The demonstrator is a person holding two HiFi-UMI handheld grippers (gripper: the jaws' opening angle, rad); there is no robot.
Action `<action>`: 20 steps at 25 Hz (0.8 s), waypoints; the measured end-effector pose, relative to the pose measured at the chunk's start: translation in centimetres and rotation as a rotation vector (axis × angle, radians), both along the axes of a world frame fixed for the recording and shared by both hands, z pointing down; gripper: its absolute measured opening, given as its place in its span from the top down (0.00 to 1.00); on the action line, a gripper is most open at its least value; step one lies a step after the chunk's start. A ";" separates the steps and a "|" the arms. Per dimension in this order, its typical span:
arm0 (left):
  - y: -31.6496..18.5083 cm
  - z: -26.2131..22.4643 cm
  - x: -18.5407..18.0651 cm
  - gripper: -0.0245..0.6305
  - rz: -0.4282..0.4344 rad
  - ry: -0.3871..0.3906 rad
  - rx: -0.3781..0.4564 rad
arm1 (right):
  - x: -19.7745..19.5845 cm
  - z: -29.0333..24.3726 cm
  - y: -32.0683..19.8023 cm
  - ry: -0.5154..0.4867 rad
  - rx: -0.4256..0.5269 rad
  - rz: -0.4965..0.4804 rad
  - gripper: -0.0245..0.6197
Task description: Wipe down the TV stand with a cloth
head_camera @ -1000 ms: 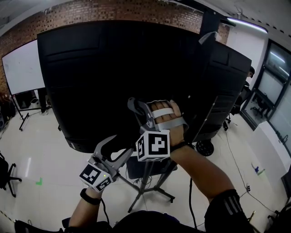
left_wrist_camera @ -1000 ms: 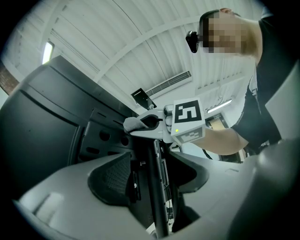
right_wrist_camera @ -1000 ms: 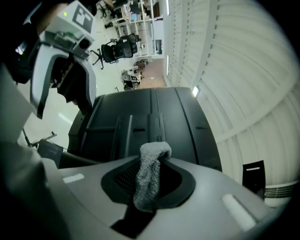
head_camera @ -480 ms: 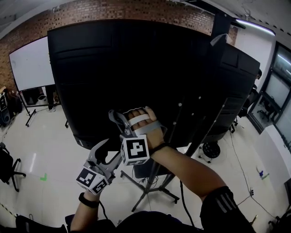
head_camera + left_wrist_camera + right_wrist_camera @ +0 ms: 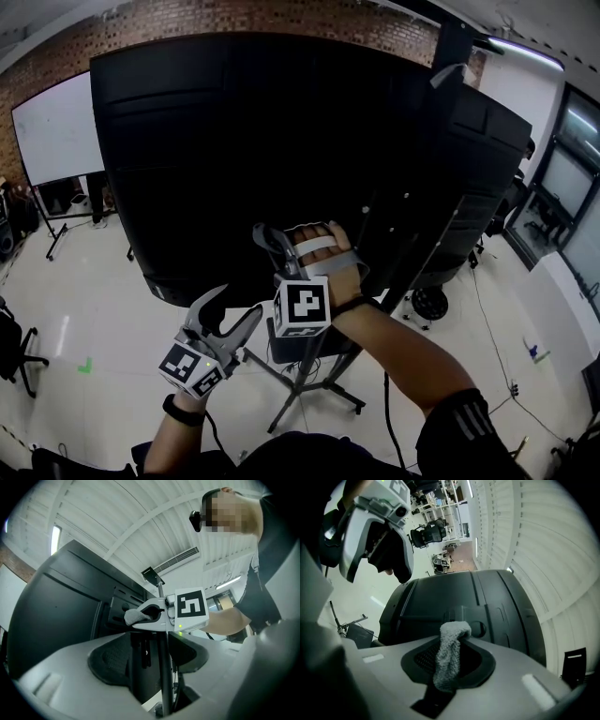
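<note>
The black back of a large TV (image 5: 253, 150) fills the head view, carried on a dark stand with a slanted post (image 5: 417, 234) and splayed legs (image 5: 314, 389). My right gripper (image 5: 274, 246) is raised against the TV's lower back, shut on a grey cloth (image 5: 450, 651) that hangs folded between its jaws. The left gripper view shows that cloth (image 5: 135, 616) at the right gripper's tip, beside the stand's mounting bracket (image 5: 123, 609). My left gripper (image 5: 231, 315) hangs lower and to the left, open and holding nothing, just under the TV's bottom edge.
A whiteboard (image 5: 52, 131) on a wheeled frame stands at the left by the brick wall (image 5: 234, 19). A second black screen (image 5: 483, 159) stands behind on the right. An office chair (image 5: 14, 347) is at the far left. A cable (image 5: 389, 412) runs over the pale floor.
My right gripper with the cloth slid left along the TV's lower back, then back a little to the right. The left gripper has stayed low and open.
</note>
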State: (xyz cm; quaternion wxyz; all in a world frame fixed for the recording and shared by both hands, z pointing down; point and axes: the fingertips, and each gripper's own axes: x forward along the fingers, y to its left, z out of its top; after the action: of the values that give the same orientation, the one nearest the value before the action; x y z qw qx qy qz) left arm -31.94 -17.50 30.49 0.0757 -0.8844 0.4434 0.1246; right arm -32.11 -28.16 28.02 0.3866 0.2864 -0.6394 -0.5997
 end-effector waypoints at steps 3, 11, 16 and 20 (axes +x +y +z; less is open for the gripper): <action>-0.4 0.0 1.2 0.54 0.031 -0.001 0.003 | 1.9 0.2 -0.6 0.001 0.005 0.044 0.86; -1.3 -0.2 3.6 0.54 0.084 -0.008 0.004 | 4.4 -0.1 -1.0 -0.011 -0.005 0.091 0.86; -1.2 -0.5 4.3 0.54 0.099 -0.005 0.010 | 4.7 -1.6 1.9 -0.110 -0.092 -0.033 0.86; -0.9 -0.9 4.8 0.54 0.103 -0.009 0.018 | 6.5 -4.4 4.6 -0.199 -0.128 -0.098 0.86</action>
State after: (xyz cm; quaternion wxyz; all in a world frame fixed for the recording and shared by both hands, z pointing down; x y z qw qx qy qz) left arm -27.10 -18.38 29.55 0.0792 -0.9058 0.3959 0.1286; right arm -25.61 -23.58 23.62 0.3091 0.2877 -0.7247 -0.5445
